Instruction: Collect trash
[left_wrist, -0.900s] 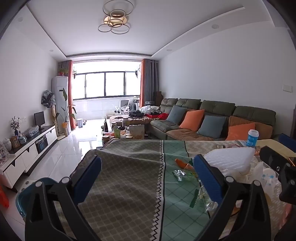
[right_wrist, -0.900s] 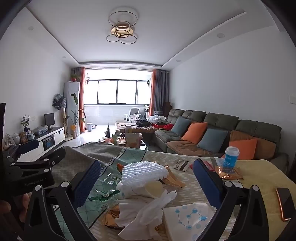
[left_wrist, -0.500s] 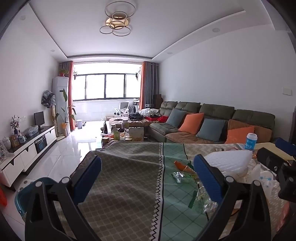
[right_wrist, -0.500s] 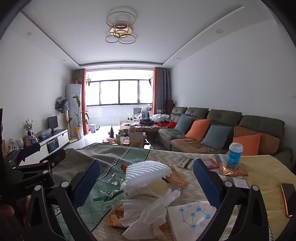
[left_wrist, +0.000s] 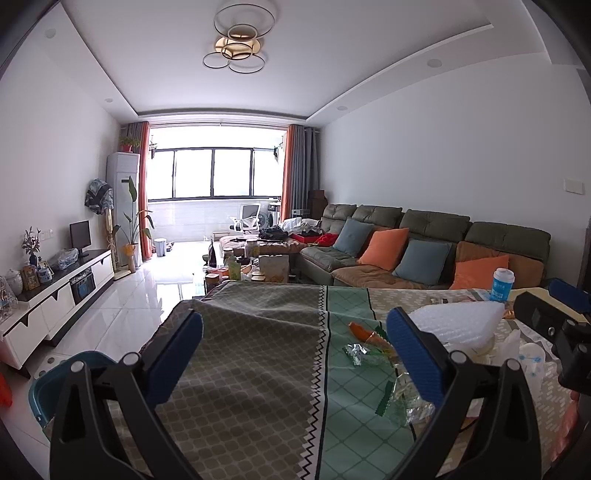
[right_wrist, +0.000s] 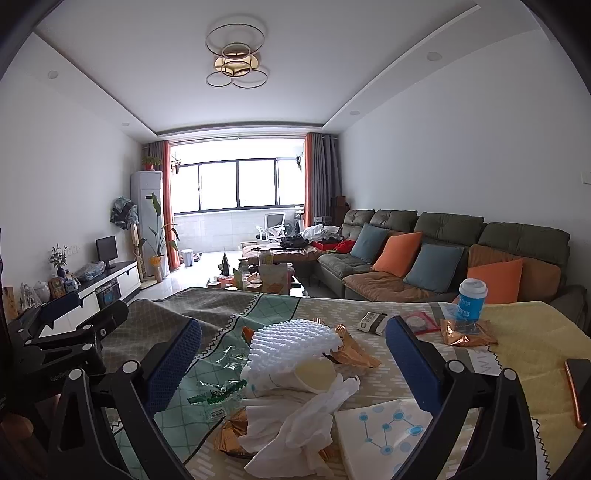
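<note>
At the far left, beside the patterned cloth-covered table (left_wrist: 240, 387), a teal plastic bin (left_wrist: 40, 391) is seen on the floor. The left gripper (left_wrist: 294, 345) is held wide open over bare cloth, nothing between its jaws. To the right, crumpled clear wrappers (right_wrist: 218, 391), white foam netting (right_wrist: 291, 343), white tissues (right_wrist: 295, 424) and gold foil wrappers (right_wrist: 467, 334) are scattered. The right gripper (right_wrist: 293, 350) is likewise wide open, empty, above this litter.
</note>
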